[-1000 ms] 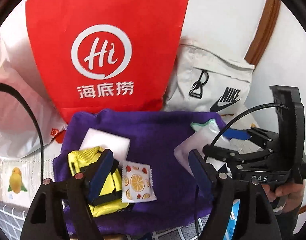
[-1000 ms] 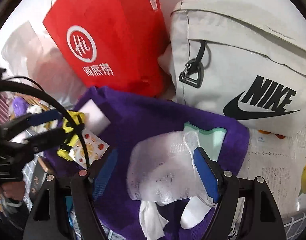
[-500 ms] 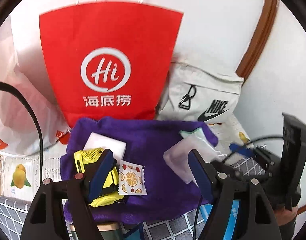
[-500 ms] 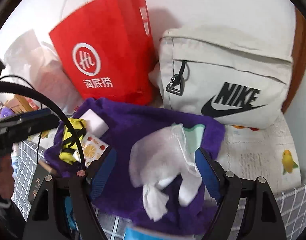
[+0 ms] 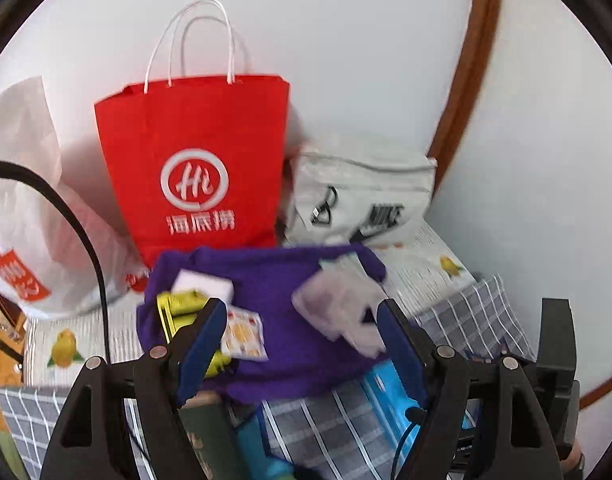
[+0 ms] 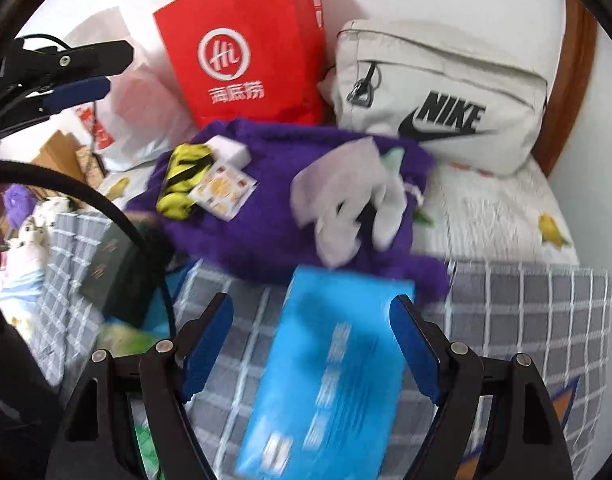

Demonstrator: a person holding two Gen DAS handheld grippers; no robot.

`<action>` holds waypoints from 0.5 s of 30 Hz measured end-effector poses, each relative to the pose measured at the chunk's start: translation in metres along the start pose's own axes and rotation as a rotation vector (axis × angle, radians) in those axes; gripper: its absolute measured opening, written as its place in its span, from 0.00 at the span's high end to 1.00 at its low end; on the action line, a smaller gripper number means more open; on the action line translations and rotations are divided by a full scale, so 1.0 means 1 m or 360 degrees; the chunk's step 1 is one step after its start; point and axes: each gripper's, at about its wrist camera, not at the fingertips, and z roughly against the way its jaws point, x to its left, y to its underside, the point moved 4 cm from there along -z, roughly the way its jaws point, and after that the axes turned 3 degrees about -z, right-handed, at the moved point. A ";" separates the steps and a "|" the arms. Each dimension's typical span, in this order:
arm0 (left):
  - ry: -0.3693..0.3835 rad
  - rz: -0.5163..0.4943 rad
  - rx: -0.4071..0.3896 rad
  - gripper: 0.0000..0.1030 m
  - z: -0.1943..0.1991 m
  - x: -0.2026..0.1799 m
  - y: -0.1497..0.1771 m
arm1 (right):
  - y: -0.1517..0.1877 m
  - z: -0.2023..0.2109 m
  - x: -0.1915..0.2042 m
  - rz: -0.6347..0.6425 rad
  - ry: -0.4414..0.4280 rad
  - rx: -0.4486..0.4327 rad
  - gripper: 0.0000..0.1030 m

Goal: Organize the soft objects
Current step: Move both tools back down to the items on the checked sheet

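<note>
**Both grippers wide and empty above a crowded bed**

Left wrist view: the left gripper (image 5: 301, 340) hangs with its blue pads spread apart and nothing between them. Below lies a bed under a grey checked cover (image 5: 478, 316), with a white fruit-print sheet (image 5: 422, 276) farther back. A purple towel (image 5: 281, 280) spreads across both. On it sit a white sponge block (image 5: 203, 282), a yellow mesh pouch (image 5: 181, 308), a fruit-print sachet (image 5: 241, 336) and a translucent white pouch (image 5: 338, 308). Against the white wall (image 5: 346, 40) stand a red paper bag (image 5: 193, 160), a grey Nike bag (image 5: 366, 196) and a white plastic bag (image 5: 21, 216). A brown wooden frame (image 5: 470, 80) curves up the corner on the right. The checked cover to the right of the towel is bare.

Right wrist view: the right gripper (image 6: 310, 336) is likewise spread and holds nothing; a blue box (image 6: 326, 364) lies below its fingers, its far end touching the towel. A dark green box (image 6: 113, 268) rests left of the towel. The left gripper shows at upper left. Bare checked cover and sheet lie to the right.
</note>
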 end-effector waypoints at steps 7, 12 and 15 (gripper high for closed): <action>-0.0073 0.0077 0.0142 0.26 0.016 0.016 0.066 | 0.041 0.038 0.006 -0.0049 -0.0044 -0.0066 0.21; -0.0131 0.0246 0.0263 0.18 0.014 0.035 0.130 | 0.067 0.061 0.011 -0.0070 -0.0084 -0.0147 0.21; -0.0133 0.0339 0.0362 0.16 0.005 0.039 0.163 | 0.078 0.070 0.009 -0.0123 -0.0149 -0.0181 0.21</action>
